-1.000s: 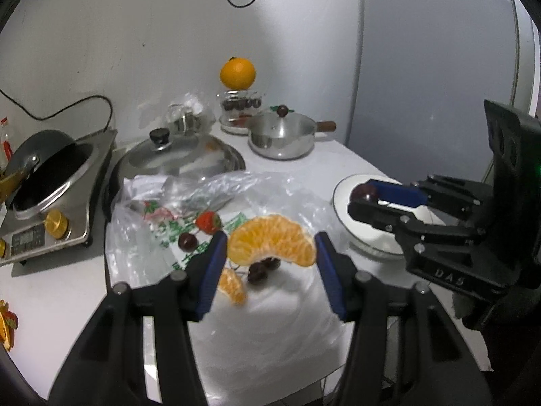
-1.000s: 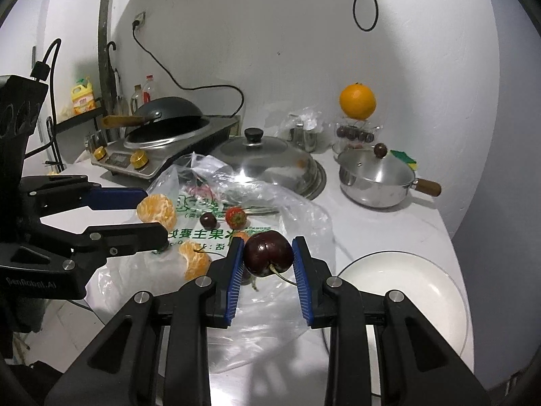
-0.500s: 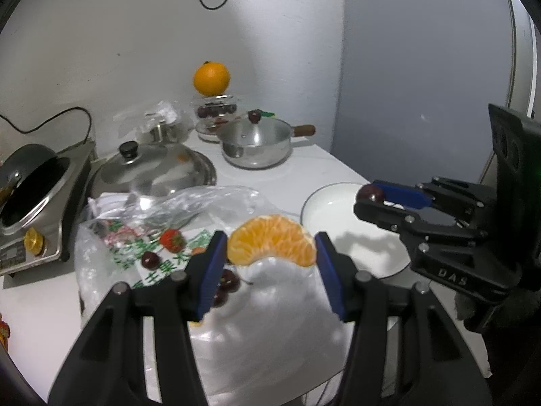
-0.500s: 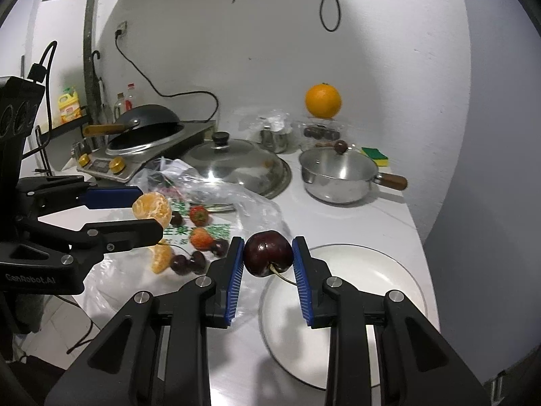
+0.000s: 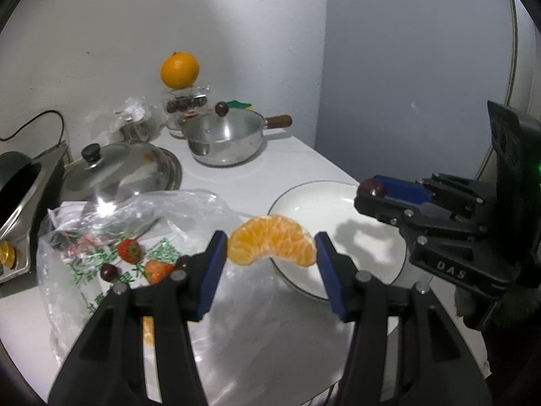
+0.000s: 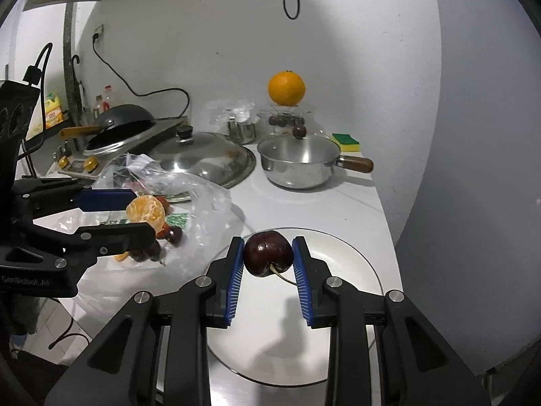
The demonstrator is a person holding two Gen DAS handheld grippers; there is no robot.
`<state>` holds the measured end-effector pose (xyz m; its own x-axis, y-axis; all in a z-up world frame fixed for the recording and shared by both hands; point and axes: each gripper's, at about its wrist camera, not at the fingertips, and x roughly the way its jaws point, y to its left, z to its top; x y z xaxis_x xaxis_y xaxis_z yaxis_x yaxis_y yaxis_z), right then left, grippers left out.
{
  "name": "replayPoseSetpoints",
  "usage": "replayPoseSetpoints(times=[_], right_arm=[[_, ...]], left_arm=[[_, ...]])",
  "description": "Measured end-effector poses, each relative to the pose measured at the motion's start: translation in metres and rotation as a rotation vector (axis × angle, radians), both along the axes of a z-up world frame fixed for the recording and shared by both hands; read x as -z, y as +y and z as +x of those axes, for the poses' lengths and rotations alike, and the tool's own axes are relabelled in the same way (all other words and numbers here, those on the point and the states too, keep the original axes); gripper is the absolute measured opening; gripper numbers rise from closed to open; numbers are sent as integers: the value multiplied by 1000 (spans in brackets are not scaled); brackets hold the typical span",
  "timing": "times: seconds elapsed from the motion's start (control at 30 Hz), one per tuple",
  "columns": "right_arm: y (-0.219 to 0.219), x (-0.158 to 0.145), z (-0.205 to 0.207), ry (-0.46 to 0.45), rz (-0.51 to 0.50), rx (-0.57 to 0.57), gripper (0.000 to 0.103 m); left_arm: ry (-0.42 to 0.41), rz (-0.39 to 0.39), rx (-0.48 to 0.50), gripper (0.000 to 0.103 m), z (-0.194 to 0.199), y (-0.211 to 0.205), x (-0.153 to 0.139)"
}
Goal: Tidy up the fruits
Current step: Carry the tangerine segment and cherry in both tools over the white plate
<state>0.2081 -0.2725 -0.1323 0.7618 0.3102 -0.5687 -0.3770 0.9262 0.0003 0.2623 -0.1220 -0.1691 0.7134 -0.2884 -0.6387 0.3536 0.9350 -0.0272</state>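
left wrist view:
left gripper (image 5: 272, 253): clamping a peeled orange piece (image 5: 272, 249) end to end between the blue pads, carrying it in the air at the plate's near-left rim
plate (image 5: 301, 199): white, nothing lying on it, sitting right of the bag (image 5: 135, 223)
right gripper (image 5: 372, 191): seen from the side, hanging over the plate's right part, gripping a cherry (image 5: 371, 188)
leftover fruit: strawberries (image 5: 129, 251) and dark cherries are lying on the bag, well apart from the plate
how to do it well: I'd say bring the piece further in over the plate before letting go; soft segments, so no extra squeeze, lower it close first

right wrist view:
right gripper (image 6: 268, 253): pinching the cherry (image 6: 268, 253) by its sides, stem pointing down toward the plate (image 6: 355, 260)
cherry position: hanging above the plate, not touching it
left gripper (image 6: 135, 211): at the left, over the bag (image 6: 209, 199), holding the orange piece (image 6: 146, 212)
how to do it well: judging by the round shape, the cherry is likely to roll; go low, aim mid-plate, open slowly
risk: both tools are heading for one plate; keep them apart, drop in separate spots
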Motion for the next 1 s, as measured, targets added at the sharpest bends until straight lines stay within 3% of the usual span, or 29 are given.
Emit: replayPoseSetpoints(times=[0.63,1.0], right_arm=[[-39,31,26,81,7,40,31],[-49,55,20,139,-2,54,31]], left_arm=[[79,18,52,54,32,-45,34],[138,16,83,54,35,-66,60]])
